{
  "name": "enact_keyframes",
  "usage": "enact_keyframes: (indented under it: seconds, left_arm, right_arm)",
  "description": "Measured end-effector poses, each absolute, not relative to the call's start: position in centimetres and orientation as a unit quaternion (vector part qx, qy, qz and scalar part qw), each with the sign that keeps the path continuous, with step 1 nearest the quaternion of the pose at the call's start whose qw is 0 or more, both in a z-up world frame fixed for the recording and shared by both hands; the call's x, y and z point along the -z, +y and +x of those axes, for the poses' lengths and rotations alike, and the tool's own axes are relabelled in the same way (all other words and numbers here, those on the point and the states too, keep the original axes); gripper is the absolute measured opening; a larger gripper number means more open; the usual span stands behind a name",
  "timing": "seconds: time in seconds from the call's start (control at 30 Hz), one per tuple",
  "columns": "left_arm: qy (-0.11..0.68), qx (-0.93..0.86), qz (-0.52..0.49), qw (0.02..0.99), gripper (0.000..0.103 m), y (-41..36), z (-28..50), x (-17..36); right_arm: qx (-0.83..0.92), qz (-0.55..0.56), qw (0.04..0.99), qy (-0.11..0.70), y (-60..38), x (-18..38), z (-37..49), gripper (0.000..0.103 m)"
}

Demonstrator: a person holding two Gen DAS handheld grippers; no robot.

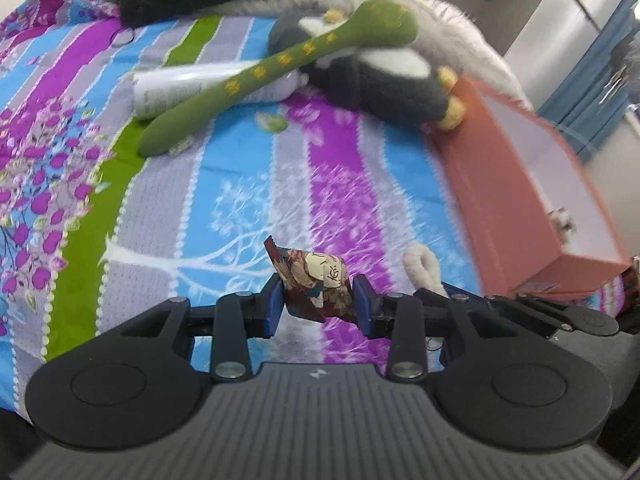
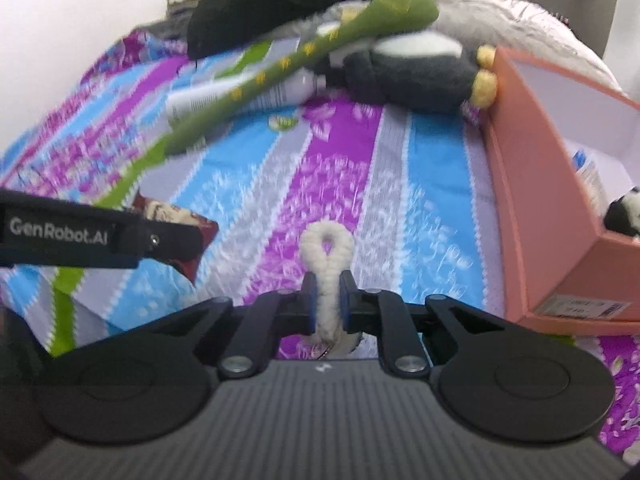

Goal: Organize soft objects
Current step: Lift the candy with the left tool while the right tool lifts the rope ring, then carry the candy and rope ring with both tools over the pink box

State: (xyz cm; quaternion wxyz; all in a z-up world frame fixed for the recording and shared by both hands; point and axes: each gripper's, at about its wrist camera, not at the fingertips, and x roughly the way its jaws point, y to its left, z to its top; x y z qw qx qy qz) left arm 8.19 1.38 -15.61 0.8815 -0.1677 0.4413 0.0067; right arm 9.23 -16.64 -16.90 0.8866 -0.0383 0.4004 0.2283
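Observation:
My left gripper (image 1: 318, 300) is shut on a small patterned cloth pouch (image 1: 316, 280), dark red with cream patches, held above the striped bedspread (image 1: 248, 200). In the right wrist view the same pouch (image 2: 188, 232) shows at the left under the left gripper's arm. My right gripper (image 2: 328, 300) is shut on a fluffy white loop toy (image 2: 326, 252), whose loop sticks out past the fingertips. That loop (image 1: 420, 264) also shows in the left wrist view, right of the pouch. An open pink box (image 2: 560, 184) lies to the right, with a black-and-white plush (image 2: 624, 212) inside.
Farther back lie a long green plush snake (image 1: 280, 64), a white bottle (image 1: 184, 88) under it and a dark grey penguin plush (image 1: 384, 80). A black fuzzy garment (image 2: 288, 0) and grey-white fur bedding (image 2: 500, 20) fill the far side. A blue curtain (image 1: 592, 80) hangs right.

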Motion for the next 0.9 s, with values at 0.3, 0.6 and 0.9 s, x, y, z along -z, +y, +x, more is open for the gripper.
enact_keyframes:
  seconds: [0.3, 0.6, 0.9]
  left_arm:
    - [0.405, 0.027, -0.147, 0.902, 0.042, 0.1, 9.0, 9.3]
    - [0.344, 0.080, -0.121, 0.928, 0.042, -2.5, 11.9, 3.1]
    - [0.308, 0.142, -0.107, 0.935, 0.042, -7.5, 15.8, -1.1]
  right_arm:
    - [-0.226, 0.008, 0.903, 0.367, -19.4, 10.2, 9.9, 0.015]
    - [-0.210, 0.017, 0.929, 0.304, -22.6, 4.0, 10.9, 0.015]
    - [-0.167, 0.040, 0.951, 0.256, -27.6, 0.0, 12.5, 0.015]
